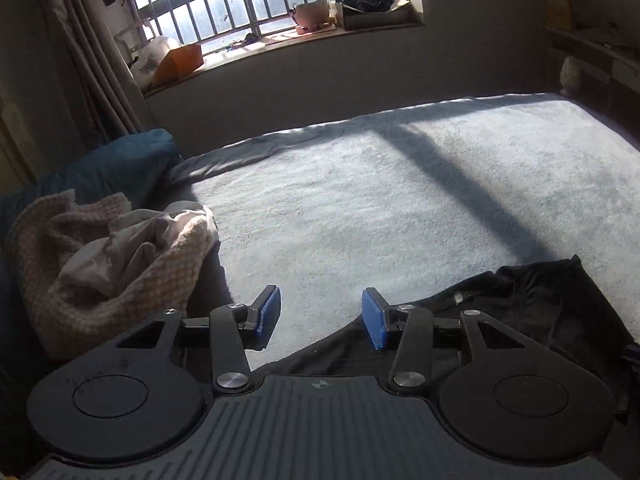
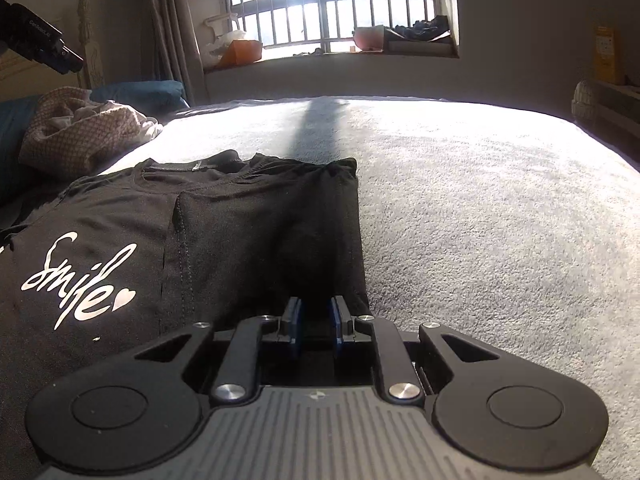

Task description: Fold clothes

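A black T-shirt with white "smile" lettering lies on the grey bed cover. Its right side is folded inward, leaving a straight edge. My right gripper sits low at that folded edge, its blue pads nearly together with dark shirt fabric between them. My left gripper hangs above the bed, open, with only bare cover showing between its blue pads. In the left wrist view the black T-shirt lies below and to the right of this gripper.
A heap of beige knit and pale clothes lies at the left edge of the bed, next to a blue pillow. Beyond the bed are a barred window, a cluttered sill and a curtain. Shelves stand at the right.
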A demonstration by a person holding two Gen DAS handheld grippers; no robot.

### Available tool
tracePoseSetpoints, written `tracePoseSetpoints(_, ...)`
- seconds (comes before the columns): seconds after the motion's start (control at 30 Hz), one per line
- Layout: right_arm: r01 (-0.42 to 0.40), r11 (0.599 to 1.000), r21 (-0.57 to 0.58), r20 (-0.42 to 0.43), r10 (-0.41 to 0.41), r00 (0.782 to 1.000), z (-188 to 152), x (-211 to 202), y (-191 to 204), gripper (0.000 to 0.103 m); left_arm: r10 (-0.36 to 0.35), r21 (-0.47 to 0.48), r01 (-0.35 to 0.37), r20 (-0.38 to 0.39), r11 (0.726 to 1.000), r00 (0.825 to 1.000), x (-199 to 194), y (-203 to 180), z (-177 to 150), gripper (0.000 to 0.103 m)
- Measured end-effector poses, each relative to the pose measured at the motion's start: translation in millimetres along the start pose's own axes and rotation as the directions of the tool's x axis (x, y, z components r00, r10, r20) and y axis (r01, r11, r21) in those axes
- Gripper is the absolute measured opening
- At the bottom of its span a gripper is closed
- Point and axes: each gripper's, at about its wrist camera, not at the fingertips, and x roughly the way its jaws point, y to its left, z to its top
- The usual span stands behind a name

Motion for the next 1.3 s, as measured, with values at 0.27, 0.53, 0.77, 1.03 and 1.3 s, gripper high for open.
tracePoseSetpoints(0.27, 0.015, 0.999, 0.029, -0.044, -0.014, 0.999, 52.3, -19.5, 25.9, 0.020, -0.018, -0.243, 0.010, -0.034, 0.970, 0.999, -55.5, 90.9, -138.5, 0.055)
tracePoseSetpoints(0.53, 0.037, 0.916, -0.399, -0.102, -0.085, 0.991, 88.2, 28.1, 144.8, 0.019, -0.175, -0.379, 0.161, -0.001, 0.911, 0.985, -31.3, 93.1, -229.6, 0.055)
tracePoseSetpoints(0.77, 0.042, 0.863, -0.504, -0.161, -0.141, 0.977, 81.6, 79.4, 173.5, 0.019, -0.229, -0.211, 0.241, 0.082, 0.947, 0.970, -23.9, 73.9, -236.7, 0.055)
tracePoseSetpoints(1.03, 0.046, 0.940, -0.339, -0.236, -0.132, 0.963, 85.1, 103.0, 147.8, 0.015, -0.284, -0.169, 0.290, 0.060, 0.942, 0.957, -2.6, 62.7, -242.2, 0.056)
tracePoseSetpoints(1.3, -0.100, 0.977, 0.188, -0.312, 0.156, 0.937, 109.3, 111.3, 102.5, 0.010, -0.294, -0.230, 0.296, 0.042, 0.927, 0.955, 14.4, 69.7, -241.6, 0.057)
